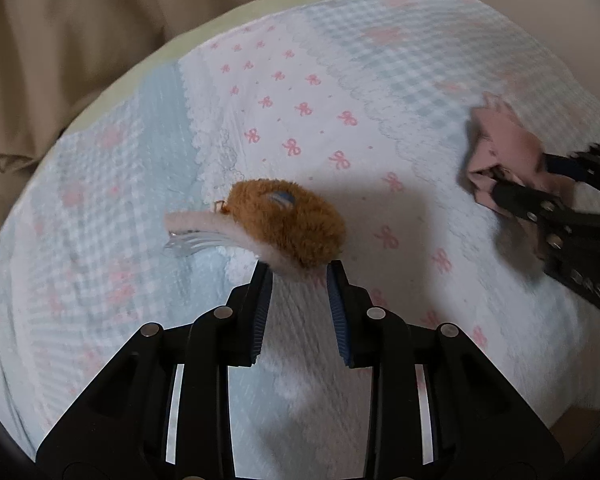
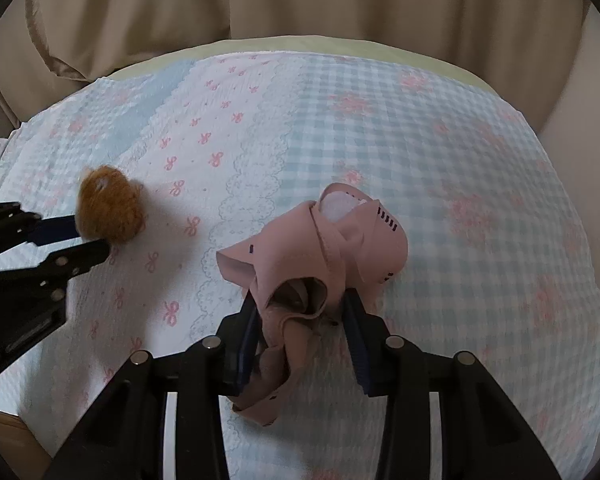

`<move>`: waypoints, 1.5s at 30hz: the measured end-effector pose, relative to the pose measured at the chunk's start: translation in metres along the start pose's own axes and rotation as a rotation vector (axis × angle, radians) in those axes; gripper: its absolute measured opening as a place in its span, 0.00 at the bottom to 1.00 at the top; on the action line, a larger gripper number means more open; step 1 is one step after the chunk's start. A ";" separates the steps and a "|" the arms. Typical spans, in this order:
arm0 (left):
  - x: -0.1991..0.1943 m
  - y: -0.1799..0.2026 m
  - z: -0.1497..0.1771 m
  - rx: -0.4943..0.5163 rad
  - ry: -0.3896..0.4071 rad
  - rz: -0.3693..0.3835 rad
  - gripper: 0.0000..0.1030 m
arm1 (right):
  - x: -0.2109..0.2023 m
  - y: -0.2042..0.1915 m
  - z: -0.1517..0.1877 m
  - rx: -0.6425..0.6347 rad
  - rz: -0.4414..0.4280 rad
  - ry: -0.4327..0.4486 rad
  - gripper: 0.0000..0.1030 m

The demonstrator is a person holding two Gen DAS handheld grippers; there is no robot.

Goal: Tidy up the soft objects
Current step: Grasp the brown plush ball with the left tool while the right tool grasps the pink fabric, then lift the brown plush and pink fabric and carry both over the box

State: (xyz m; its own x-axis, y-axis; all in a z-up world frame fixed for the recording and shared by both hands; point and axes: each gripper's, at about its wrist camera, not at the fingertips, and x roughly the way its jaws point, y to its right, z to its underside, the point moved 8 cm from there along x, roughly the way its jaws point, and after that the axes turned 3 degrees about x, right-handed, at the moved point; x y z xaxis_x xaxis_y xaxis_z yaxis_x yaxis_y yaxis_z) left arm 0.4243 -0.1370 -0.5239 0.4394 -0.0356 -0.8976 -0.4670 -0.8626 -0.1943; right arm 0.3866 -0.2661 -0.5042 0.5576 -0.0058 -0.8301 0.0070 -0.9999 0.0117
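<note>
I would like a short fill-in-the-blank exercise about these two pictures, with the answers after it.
1. The left gripper is shut on the pale band of a fuzzy ____ hair clip.
2. The right gripper is closed around a crumpled ____ garment.
3. Both things lie on a quilt printed with small pink ____.

Answers: brown; pink; bows

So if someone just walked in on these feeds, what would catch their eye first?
Probably the fuzzy brown plush, lying left of centre on the bow-print quilt, with the left tool pinched on its pale edge. Next, the crumpled pink fabric piece further right on the quilt, bunched between the pads of the right tool.
</note>
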 end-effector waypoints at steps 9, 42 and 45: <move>-0.040 0.004 -0.007 0.133 0.080 -0.045 1.00 | -0.001 0.002 0.000 0.024 -0.013 0.001 0.36; -0.058 -0.021 -0.033 0.084 0.092 0.054 0.59 | -0.090 0.012 -0.032 0.063 -0.028 0.148 0.20; -0.098 -0.023 -0.036 0.054 0.124 0.044 0.59 | -0.121 0.008 -0.037 0.045 -0.034 0.171 0.20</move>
State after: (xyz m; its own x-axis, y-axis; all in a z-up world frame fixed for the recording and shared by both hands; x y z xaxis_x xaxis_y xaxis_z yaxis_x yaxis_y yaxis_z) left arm 0.4197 -0.1320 -0.4173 0.5075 -0.1380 -0.8505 -0.5272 -0.8305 -0.1798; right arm 0.3497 -0.2731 -0.3827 0.6909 0.0263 -0.7224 -0.0067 -0.9991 -0.0428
